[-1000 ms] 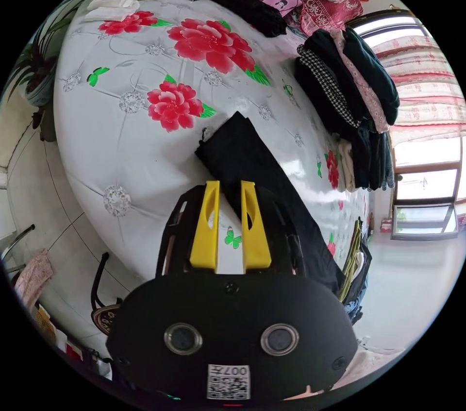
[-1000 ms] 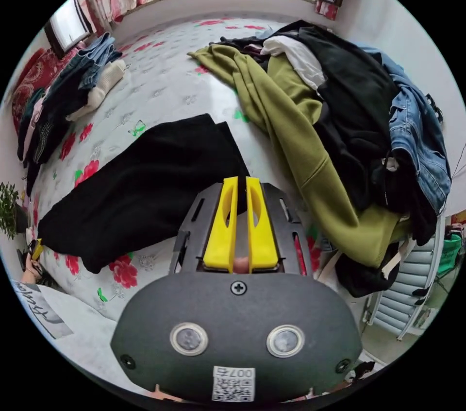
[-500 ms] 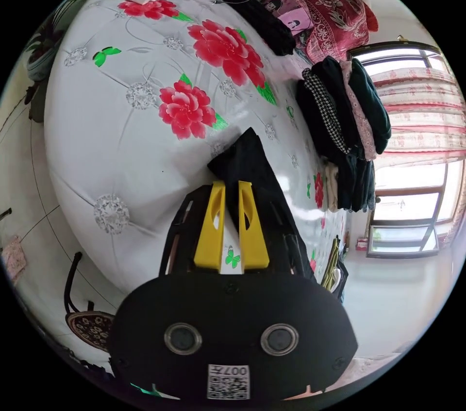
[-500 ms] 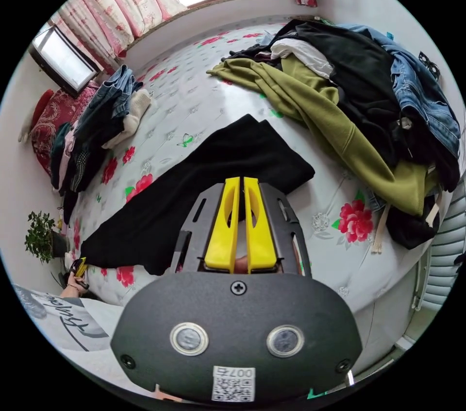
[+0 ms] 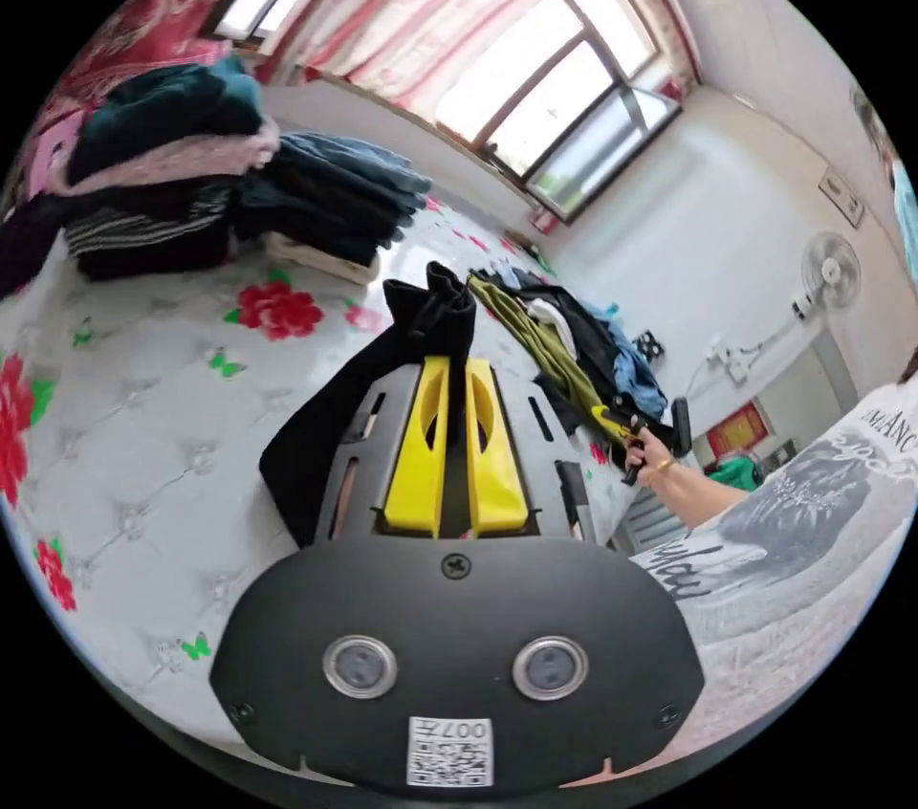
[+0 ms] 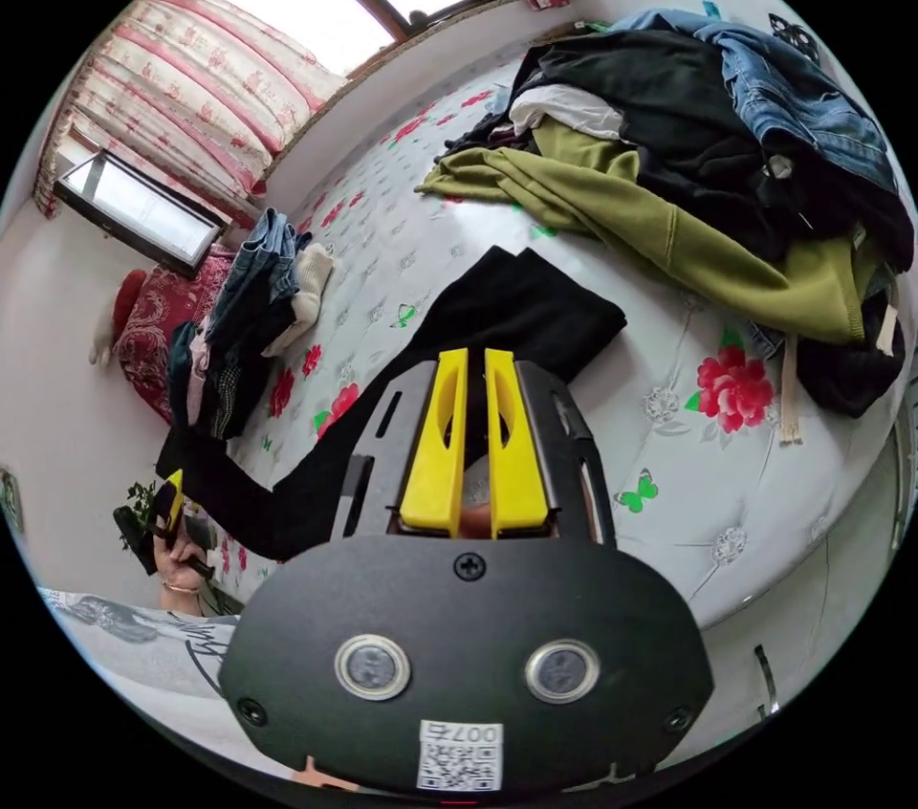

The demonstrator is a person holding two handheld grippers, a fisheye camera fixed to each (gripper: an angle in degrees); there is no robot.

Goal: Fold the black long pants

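The black long pants [image 6: 535, 312] lie stretched across the flowered bed [image 6: 660, 474]. My right gripper [image 6: 470, 353] is shut on the wide end nearest it, with black cloth between the yellow jaws. The far end rises off the bed to my left gripper [image 6: 170, 495], held in a hand at the lower left. In the left gripper view, my left gripper [image 5: 449, 361] is shut on a bunched end of the pants [image 5: 435, 312], and the rest hangs down to the left. My right gripper [image 5: 608, 419] is small and far off in a hand.
A loose pile with an olive hoodie [image 6: 612, 207] and denim [image 6: 794, 101] covers the bed beyond the right gripper. A stack of folded clothes [image 5: 172, 168] sits near the curtained window [image 5: 535, 101]. The person's printed sleeve [image 5: 794, 513] is at the right.
My left gripper has closed on the pants' end and raised it off the bed; its camera has swung round toward the window. The right gripper stays shut on the other end.
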